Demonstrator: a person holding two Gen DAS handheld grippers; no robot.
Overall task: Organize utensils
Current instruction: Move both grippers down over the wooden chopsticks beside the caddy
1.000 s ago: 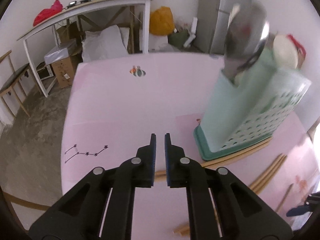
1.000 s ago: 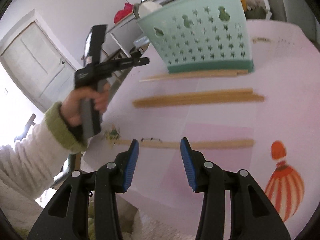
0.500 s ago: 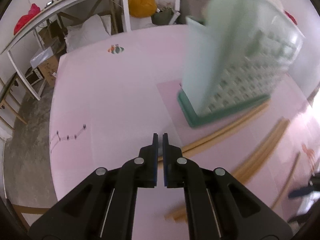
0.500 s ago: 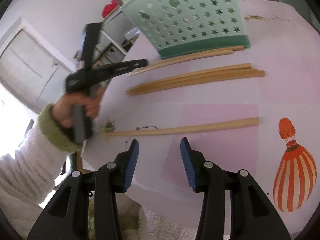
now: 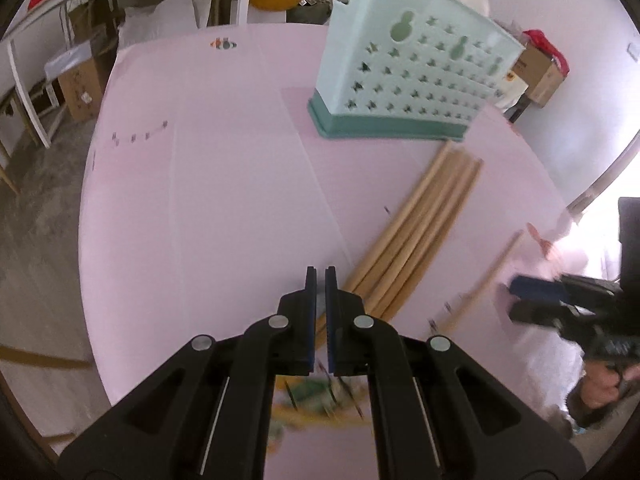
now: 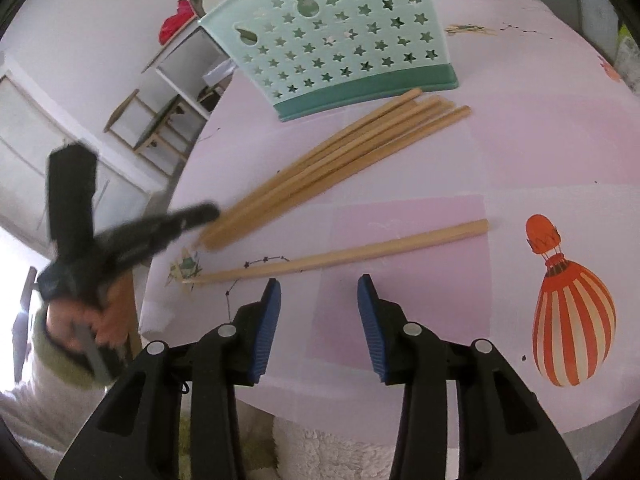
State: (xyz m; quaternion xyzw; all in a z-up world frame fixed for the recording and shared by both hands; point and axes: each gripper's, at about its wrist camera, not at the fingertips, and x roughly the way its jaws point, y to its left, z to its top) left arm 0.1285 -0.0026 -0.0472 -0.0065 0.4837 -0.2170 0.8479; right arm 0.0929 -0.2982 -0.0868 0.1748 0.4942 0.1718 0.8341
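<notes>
STEP: gathering chopsticks for mint utensil basket [image 6: 332, 40] | LEFT: left gripper [image 5: 320, 276] shut, empty, beside chopstick bundle [image 6: 332, 160] | RIGHT: right gripper [image 6: 319, 286] closing, empty, near single chopstick [image 6: 340, 254] | NEXT: straddle, pinch stick

Your right gripper [image 6: 319, 292] hangs over the pink table [image 6: 520, 168], jaws closing on nothing, just short of a lone chopstick [image 6: 340, 254]. Your blurred left gripper [image 6: 192, 216] seems to touch the chopstick bundle [image 6: 332, 160] beside the basket [image 6: 336, 40].
</notes>
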